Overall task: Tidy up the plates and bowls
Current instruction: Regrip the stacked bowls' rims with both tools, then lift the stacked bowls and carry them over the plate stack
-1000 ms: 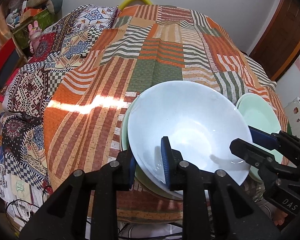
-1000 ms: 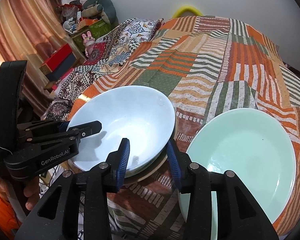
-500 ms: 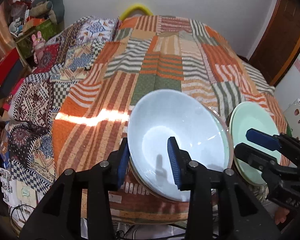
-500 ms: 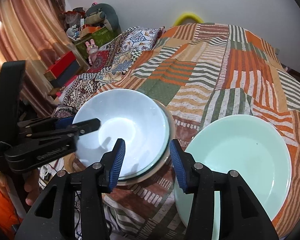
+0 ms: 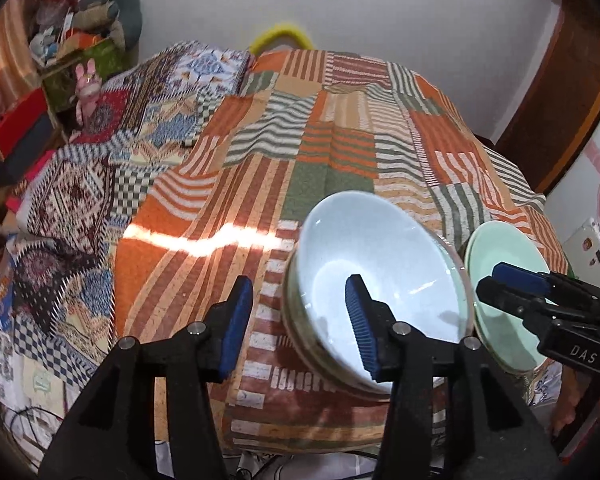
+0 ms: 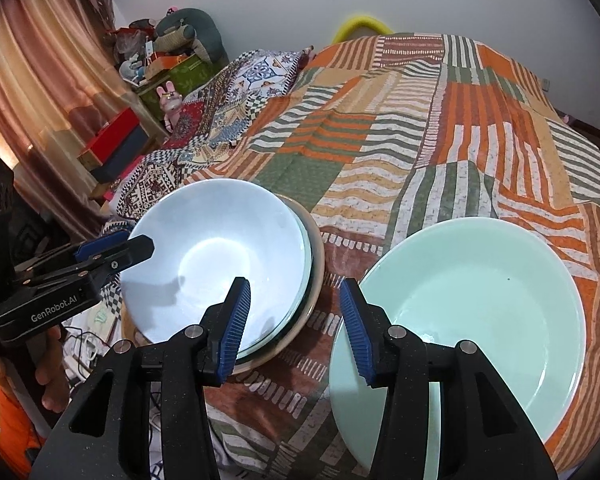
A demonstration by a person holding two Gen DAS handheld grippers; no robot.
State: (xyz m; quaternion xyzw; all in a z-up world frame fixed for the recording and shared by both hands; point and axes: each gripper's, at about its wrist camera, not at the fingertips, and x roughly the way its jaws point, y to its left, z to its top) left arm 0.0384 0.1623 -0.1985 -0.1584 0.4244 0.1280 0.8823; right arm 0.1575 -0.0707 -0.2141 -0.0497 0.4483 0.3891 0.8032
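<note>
A pale blue bowl [image 5: 380,264] [image 6: 220,256] sits on a stack of plates [image 6: 319,276] near the front edge of the patchwork bedcover [image 5: 340,140]. My left gripper [image 5: 300,320] [image 6: 134,242] is at the bowl's left rim. Its jaws are opening; the rim lies between them, untouched. A mint green plate [image 6: 480,308] [image 5: 496,248] lies to the right of the stack. My right gripper [image 6: 294,320] [image 5: 494,280] hangs open over the gap between stack and mint plate, pressing on nothing.
A checkered quilt [image 5: 100,184] covers the bed's left side. Boxes and soft toys [image 6: 168,64] stand by the curtain at back left. A wooden door [image 5: 560,100] is at right. Cables [image 6: 84,344] lie below the bed's front edge. A hand [image 6: 48,380] holds the left gripper.
The left gripper let go of the bowl's rim, opened and drew back. The bowl settled level on the stack. The right gripper also pulled back a little.
</note>
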